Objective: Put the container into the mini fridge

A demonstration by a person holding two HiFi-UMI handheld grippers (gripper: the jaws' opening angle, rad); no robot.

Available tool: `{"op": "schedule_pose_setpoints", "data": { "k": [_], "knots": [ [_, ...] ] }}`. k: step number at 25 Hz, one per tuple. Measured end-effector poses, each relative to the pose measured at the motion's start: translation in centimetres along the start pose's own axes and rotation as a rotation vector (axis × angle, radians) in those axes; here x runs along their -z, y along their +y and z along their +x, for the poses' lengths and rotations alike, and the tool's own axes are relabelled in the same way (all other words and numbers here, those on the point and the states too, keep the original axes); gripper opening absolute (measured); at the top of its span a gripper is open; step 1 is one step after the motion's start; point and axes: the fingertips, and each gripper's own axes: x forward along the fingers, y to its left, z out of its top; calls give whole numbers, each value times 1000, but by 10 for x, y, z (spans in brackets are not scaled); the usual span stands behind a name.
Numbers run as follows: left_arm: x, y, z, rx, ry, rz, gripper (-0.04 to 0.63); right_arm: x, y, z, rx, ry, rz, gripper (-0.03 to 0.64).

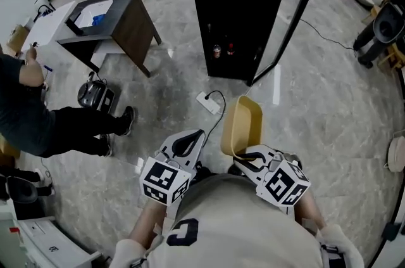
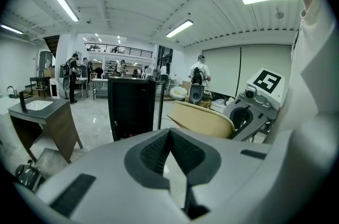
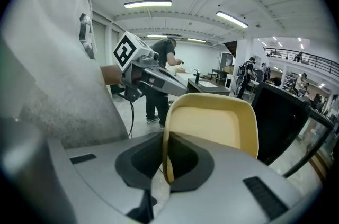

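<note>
Right gripper clamped on the rim of the pale yellow plastic container, held on edge, likely to clear the open black mini fridge; left gripper closed, empty.

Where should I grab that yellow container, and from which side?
On the container, pinch the thin side wall, coming from the near side. It stands tipped on edge, its rim slim enough to fit the right claw, which is shut on it there.
</note>
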Motion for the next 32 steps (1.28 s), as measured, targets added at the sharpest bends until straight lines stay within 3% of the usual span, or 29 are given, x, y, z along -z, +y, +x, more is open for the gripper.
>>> {"op": "schedule_pose_setpoints", "data": {
  "k": [6, 17, 32],
  "knots": [
    [-5, -8, 15, -67, 8, 22, 54, 14, -13, -14, -9, -15, -46, 32],
    [-15, -7, 47, -121, 56, 38, 54, 28, -38, -34, 22, -25, -47, 32],
    [-24, 47, 82, -82, 45, 2, 54, 16, -87, -4, 51, 43, -41, 32]
  ]
}}
